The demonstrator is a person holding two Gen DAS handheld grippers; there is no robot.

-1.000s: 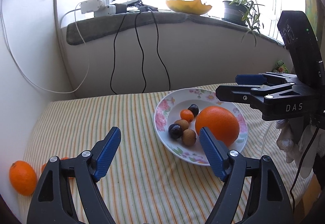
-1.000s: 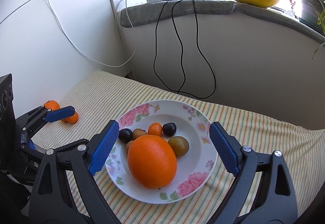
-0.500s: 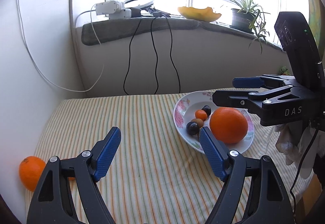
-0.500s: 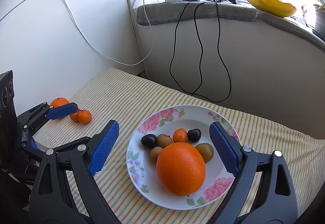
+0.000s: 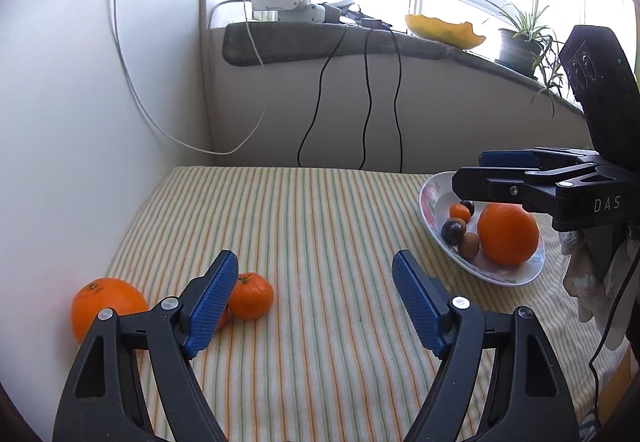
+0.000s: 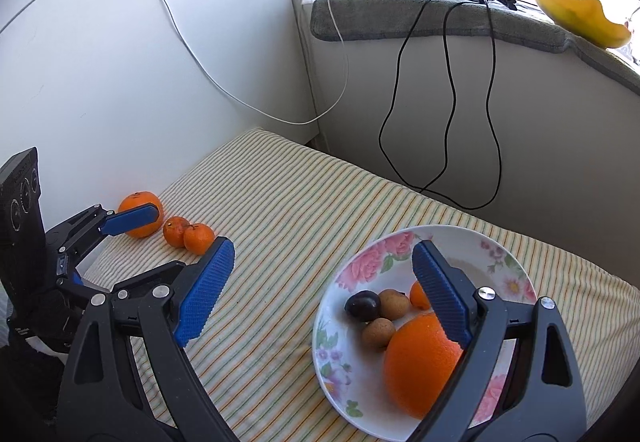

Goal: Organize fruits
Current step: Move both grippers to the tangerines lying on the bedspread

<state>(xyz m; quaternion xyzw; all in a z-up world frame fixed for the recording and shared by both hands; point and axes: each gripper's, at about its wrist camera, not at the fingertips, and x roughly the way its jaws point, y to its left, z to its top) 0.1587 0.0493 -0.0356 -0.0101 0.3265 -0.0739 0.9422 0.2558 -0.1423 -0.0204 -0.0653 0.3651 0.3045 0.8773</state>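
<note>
A floral plate [image 6: 504,254] [image 5: 434,197] holds a big orange [image 6: 420,370] [image 5: 507,234], dark plums and small brown fruits. A loose orange [image 5: 106,308] [image 6: 138,201] and two small tangerines [image 5: 251,296] [image 6: 199,238] lie on the striped cloth by the left wall. My left gripper [image 5: 316,290] is open and empty, its left finger just in front of the tangerines. My right gripper [image 6: 324,282] is open and empty, low over the plate's left side; it also shows in the left wrist view [image 5: 504,171].
A white wall panel [image 5: 80,121] bounds the table on the left. Black and white cables [image 6: 448,101] hang from the grey sill at the back. The striped cloth [image 5: 320,226] lies between the loose fruit and the plate.
Both grippers have swung left. The loose orange and tangerines have come nearer my left gripper, and the plate has slid to the right in both views.
</note>
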